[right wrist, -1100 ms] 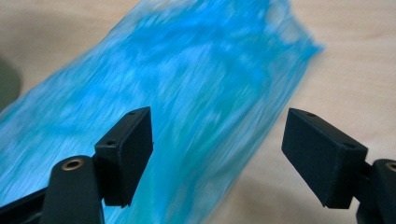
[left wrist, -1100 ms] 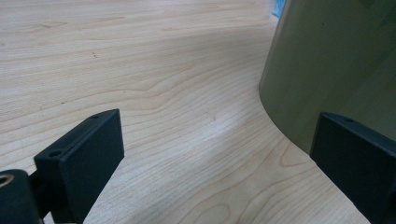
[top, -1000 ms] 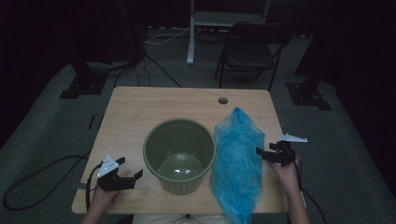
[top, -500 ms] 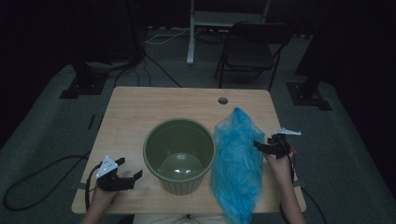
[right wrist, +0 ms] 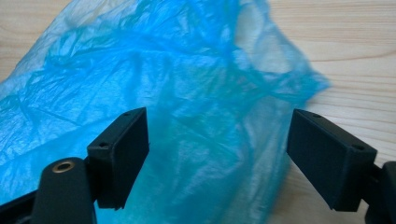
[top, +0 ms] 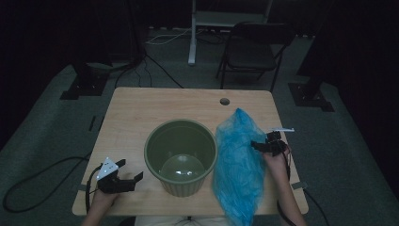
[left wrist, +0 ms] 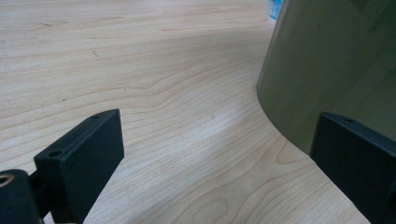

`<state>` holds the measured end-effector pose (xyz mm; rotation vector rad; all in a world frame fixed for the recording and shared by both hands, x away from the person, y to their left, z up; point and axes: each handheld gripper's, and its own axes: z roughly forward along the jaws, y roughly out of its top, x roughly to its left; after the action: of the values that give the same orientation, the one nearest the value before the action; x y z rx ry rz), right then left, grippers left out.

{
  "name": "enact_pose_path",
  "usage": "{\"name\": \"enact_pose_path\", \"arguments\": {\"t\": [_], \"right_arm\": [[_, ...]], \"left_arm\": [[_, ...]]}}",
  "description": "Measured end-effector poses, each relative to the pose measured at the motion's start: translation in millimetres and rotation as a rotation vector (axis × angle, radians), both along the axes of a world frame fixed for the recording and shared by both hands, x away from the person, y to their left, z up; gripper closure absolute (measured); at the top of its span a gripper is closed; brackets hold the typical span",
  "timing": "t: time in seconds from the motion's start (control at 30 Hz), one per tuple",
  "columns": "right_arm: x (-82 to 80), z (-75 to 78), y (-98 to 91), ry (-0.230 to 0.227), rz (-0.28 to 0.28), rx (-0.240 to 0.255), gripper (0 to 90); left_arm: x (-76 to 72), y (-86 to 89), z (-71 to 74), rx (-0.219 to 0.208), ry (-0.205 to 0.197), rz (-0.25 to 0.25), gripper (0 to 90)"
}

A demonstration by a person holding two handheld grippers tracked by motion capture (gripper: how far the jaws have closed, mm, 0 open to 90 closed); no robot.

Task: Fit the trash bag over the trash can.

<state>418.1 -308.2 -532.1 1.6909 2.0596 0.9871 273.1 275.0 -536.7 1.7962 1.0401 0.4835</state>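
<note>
- Your right claw [right wrist: 217, 158] stands wide, both jaws spread with the blue plastic bag [right wrist: 154, 93] lying between and beyond them; nothing is pinched yet. In the high view that right claw [top: 263, 146] sits at the bag's right edge, about halfway along its length.
- The blue plastic bag [top: 237, 165] lies crumpled and flat on the desk [top: 136, 113], just right of the green bin [top: 181, 155], its near end hanging over the desk's front edge.
- Your left claw [left wrist: 217, 154] is also wide and holds nothing; it rests low by the desk surface, with the bin's wall [left wrist: 327, 70] just beside its right jaw. From above, the left claw [top: 117, 179] sits at the near left corner, a little apart from the bin.
- Progress, as I judge it: you look to be lining the bin with the bag, and that work is at its very start. The bag is not gripped, not opened, and no part of it is over the rim.
- The bin stands upright and open. Its inside shows a pale, smooth bottom and no contents that I can make out.
</note>
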Motion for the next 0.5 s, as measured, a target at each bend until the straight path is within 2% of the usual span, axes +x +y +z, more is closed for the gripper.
{"name": "enact_pose_path", "arguments": {"t": [0.1,0.2,0.23,0.27,0.3,0.33,0.47,0.5], "right_arm": [[1.2,-3.0,6.2,0.007,0.015,-0.02,20.5],[-0.1,-6.9,23.5,-0.008,0.039,-0.111,18.8],[-1.1,-8.0,28.4,-0.019,0.041,-0.159,18.8],[-1.1,-8.0,28.4,-0.019,0.041,-0.159,18.8],[-2.3,-8.9,32.7,-0.03,0.053,-0.178,20.3],[-3.7,-8.6,38.3,-0.038,0.065,-0.178,26.7],[-6.5,-5.6,48.0,-0.062,0.133,-0.169,62.8],[-6.5,-5.6,48.0,-0.062,0.133,-0.169,62.8]], "left_arm": [[0.3,0.9,0.6,-0.005,-0.002,0.004,3.4],[0.5,0.8,0.4,-0.004,-0.002,0.005,3.4],[0.4,0.6,0.1,-0.002,0.001,0.003,3.4],[0.4,0.6,0.1,-0.002,0.001,0.003,3.4],[0.6,0.2,-0.7,0.0,0.005,0.002,3.4],[0.6,0.0,-0.9,0.0,0.005,0.002,3.4],[0.4,-1.2,-0.6,0.004,0.003,-0.004,3.4],[0.4,-1.2,-0.6,0.004,0.003,-0.004,3.4]]}}
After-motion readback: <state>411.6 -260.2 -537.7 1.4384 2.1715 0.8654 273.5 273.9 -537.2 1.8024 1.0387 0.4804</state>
